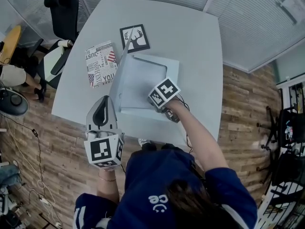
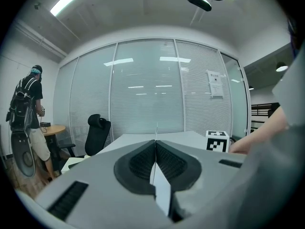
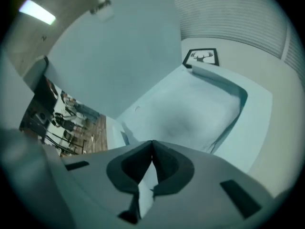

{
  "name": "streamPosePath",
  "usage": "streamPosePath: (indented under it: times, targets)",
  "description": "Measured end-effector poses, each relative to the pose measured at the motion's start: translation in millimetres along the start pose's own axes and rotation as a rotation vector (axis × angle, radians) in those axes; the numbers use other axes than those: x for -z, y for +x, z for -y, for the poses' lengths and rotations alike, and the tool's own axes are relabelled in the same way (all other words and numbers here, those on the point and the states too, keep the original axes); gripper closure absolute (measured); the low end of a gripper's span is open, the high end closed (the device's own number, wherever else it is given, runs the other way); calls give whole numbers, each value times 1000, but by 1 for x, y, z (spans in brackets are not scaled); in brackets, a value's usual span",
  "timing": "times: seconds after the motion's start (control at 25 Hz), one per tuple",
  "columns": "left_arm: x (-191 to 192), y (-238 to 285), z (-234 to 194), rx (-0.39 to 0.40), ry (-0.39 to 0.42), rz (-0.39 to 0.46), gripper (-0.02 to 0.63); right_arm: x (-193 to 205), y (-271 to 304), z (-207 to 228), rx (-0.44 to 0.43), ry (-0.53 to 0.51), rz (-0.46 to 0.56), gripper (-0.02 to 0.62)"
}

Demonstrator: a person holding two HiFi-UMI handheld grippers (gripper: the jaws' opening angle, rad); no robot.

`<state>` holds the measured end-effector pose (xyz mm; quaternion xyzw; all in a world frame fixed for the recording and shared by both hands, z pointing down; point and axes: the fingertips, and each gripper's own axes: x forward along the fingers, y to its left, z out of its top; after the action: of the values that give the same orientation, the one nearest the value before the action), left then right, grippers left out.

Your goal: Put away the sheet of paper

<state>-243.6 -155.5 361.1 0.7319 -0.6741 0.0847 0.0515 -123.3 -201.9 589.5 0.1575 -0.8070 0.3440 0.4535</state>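
Sheet of paper [image 1: 142, 78]: it lies pale and flat inside a shallow white box [image 1: 172, 66] in the middle of a white table [image 1: 190, 37], seen from above. At far left, a black office chair [image 1: 64, 11] stands beside the table. On the table left of the box lies a booklet [image 1: 101, 63] printed with words and flag patterns. Near the table's front edge, the left hand-held gripper [image 1: 104, 101] has its jaws closed on the thin edge of the box's lid [image 1: 123, 61], which stands raised along the left side of the box. Behind the box lies a black-framed deer picture [image 1: 134, 38]. At the box's near right corner, the right hand-held gripper [image 1: 162, 106] points down into it, its jaws closed on a white sliver, apparently the near edge of the sheet.
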Motion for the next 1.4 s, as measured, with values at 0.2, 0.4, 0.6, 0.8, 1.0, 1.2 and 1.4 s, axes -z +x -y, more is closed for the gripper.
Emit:
streamPosePath:
  times: [0.2,0.4,0.6,0.8,1.0,1.2,1.4]
  targets:
    - [2,-1,18,23,34,3,600,-17,-75,15,-103,154,335,588]
    - [6,1,43,57,67,-5,600,-2,-132,34,-93,203,514,588]
    - [9,2,70,96,109,-19,600,17,-163,36,-64,188,611,588]
    - [19,2,103,137,166,-39,600,26,-186,33,-28,178,724,588]
    - [29,6,138,180,236,-62,598,34,-204,46,71,180,817,588]
    - [51,13,174,236,206,-115,597,47,-211,50,19,228,869,588]
    - [73,19,196,283,177,-159,595,59,-212,59,56,227,893,588]
